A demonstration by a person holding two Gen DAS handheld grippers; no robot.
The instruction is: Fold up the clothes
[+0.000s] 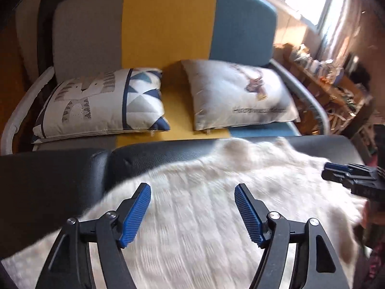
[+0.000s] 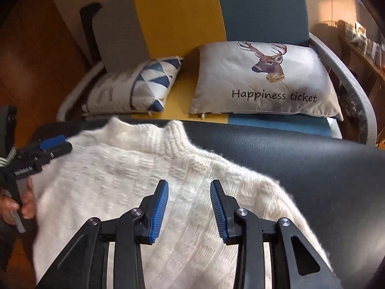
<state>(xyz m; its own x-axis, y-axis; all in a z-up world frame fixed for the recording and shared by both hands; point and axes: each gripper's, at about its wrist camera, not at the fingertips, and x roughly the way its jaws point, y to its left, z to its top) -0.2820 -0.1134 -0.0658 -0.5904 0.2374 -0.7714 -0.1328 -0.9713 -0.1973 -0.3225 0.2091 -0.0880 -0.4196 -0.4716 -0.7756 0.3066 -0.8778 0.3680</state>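
Note:
A white fluffy knit sweater (image 2: 115, 180) lies spread on a black padded surface (image 2: 312, 168), its ribbed collar (image 2: 168, 137) pointing toward the sofa. My right gripper (image 2: 189, 184) hovers open over the shoulder area just below the collar, with nothing between its blue pads. My left gripper (image 1: 192, 189) is wide open above the sweater (image 1: 204, 228), holding nothing. In the right wrist view the left gripper (image 2: 56, 145) sits at the sweater's left edge, held by a hand (image 2: 26, 202). The right gripper (image 1: 336, 169) shows at the sweater's right side in the left wrist view.
Behind the black surface stands a grey, yellow and blue sofa (image 2: 178, 19) with a triangle-pattern pillow (image 2: 134, 86) and a deer pillow (image 2: 264, 79). A cluttered shelf (image 1: 332, 82) runs along the right under a window. Bare black padding (image 1: 48, 180) lies left of the sweater.

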